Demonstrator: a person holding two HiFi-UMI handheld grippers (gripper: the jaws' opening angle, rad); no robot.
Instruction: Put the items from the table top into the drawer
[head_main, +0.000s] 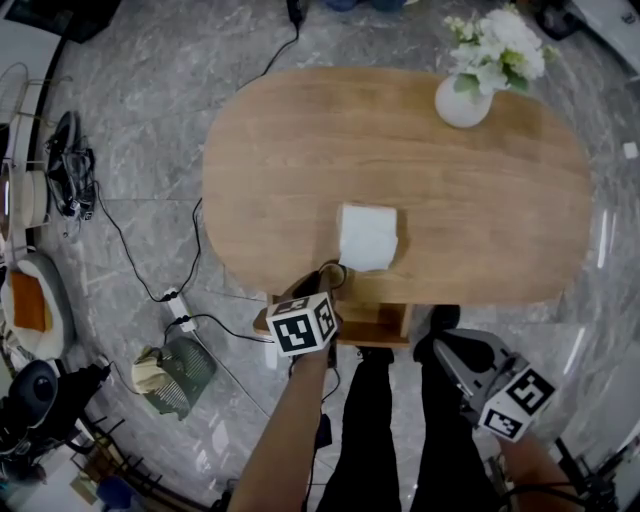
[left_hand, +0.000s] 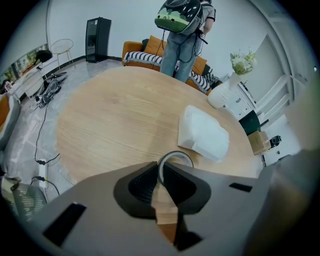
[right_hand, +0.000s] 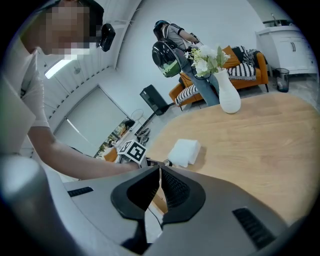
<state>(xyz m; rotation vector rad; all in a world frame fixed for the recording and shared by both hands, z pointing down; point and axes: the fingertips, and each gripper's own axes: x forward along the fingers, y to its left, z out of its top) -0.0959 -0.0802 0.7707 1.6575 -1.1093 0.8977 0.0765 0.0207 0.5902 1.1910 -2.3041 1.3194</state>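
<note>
Head view: left gripper (head_main: 328, 282), lower centre, fingers clamped on a grey ring (left_hand: 176, 156) at the tabletop (head_main: 300, 150) edge, by the drawer (head_main: 385, 327). A white packet (head_main: 367, 237) lies just beyond. Right gripper (head_main: 447, 352), lower right, fingers closed, empty.

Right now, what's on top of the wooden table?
A flower vase, a white packet, and at the near edge a ring pinched by the left gripper. Anything under the packet is covered.

On table (head_main: 300, 150): vase (head_main: 463, 102) far right, packet (head_main: 367, 237) near middle. Just near-left of packet, at near edge, ring (left_hand: 174, 153) between jaws of left gripper (left_hand: 161, 175). Drawer (head_main: 375, 325) below that edge; right gripper (head_main: 442, 347) nearer, right.
</note>
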